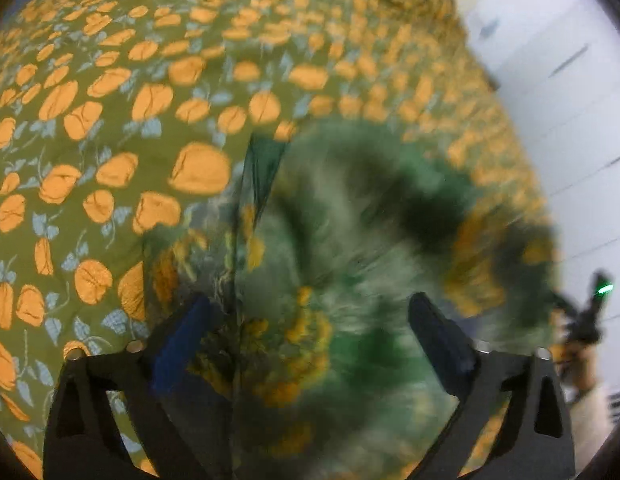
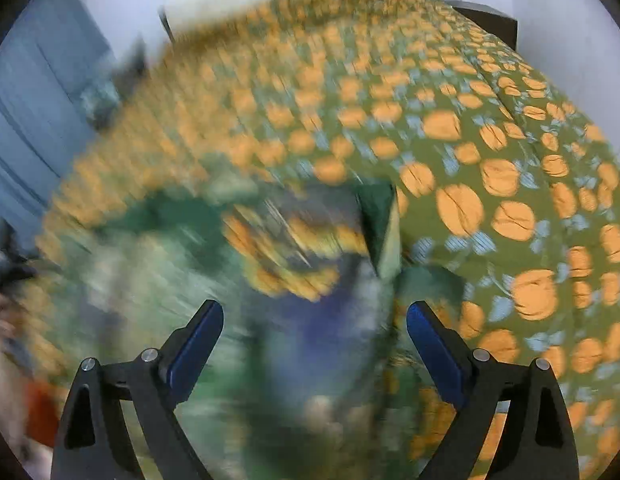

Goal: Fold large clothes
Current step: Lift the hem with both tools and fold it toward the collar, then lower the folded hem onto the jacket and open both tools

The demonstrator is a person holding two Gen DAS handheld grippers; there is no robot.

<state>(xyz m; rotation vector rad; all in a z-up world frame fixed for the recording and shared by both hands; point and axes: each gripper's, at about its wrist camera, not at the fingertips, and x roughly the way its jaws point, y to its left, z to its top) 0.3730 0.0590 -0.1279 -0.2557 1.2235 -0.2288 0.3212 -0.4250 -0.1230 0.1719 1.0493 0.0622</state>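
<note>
1. While both views are smeared by blur, the bedspread [image 1: 122, 92] fills most of each: olive cloth printed with orange fruit and pale blue leaves, running from 6 up to 12 o'clock in the left wrist view and out to 3 o'clock in the right wrist view [image 2: 510, 184].
2. On the bedspread lies the garment [image 1: 350, 240], green with yellow-orange flowers, spread from the centre toward 4 o'clock in the left view and from the centre toward 8 o'clock in the right view [image 2: 158, 264]. Its folds are too blurred to read.
3. At 6 o'clock the left gripper [image 1: 310, 316] stands spread above the garment, nothing pinched between its fingers.
4. Likewise the right gripper [image 2: 315, 322] is spread, fingers apart over the garment's edge, holding nothing.
</note>
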